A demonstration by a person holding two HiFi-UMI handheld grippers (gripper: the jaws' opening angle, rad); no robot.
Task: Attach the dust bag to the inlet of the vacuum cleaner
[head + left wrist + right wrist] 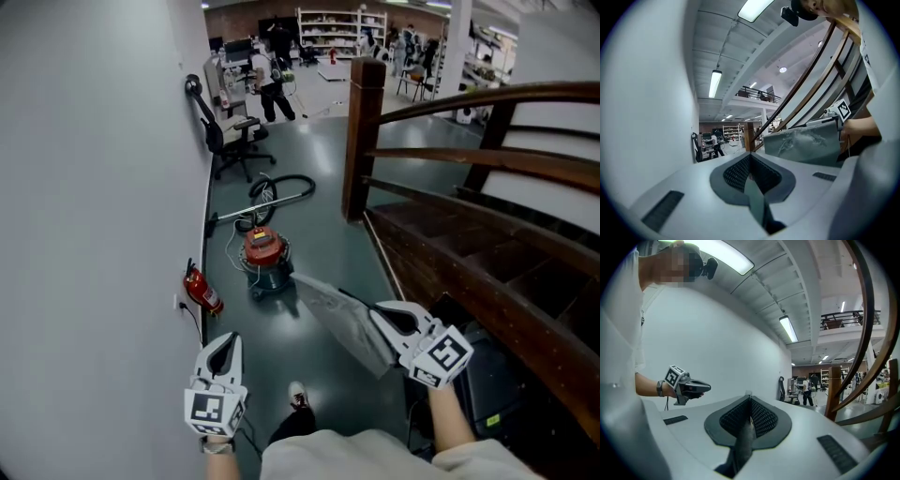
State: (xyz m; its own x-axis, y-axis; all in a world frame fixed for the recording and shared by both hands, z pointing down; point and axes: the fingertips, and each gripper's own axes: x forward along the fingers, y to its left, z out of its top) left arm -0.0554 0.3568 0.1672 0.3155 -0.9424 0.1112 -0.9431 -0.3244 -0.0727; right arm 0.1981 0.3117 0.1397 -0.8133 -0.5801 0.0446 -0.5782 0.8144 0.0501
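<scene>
The vacuum cleaner [265, 260], a round canister with a red top, stands on the dark floor ahead of me, its black hose [281, 190] curled behind it. My right gripper [378, 316] is shut on a grey dust bag [337, 315], which hangs out from its jaws toward the vacuum cleaner. A strip of the bag [743, 441] shows between the right gripper [750, 400] pads. The bag [806, 143] also appears in the left gripper view. My left gripper [223, 345] is held low by the wall, shut and holding nothing, its pads [740, 171] closed together.
A white wall [94, 187] runs along the left, with a red fire extinguisher [202, 291] at its foot. A wooden stair railing [469, 159] and post [364, 131] fill the right. A black office chair [230, 136] stands beyond the vacuum. A person [270, 84] stands far back.
</scene>
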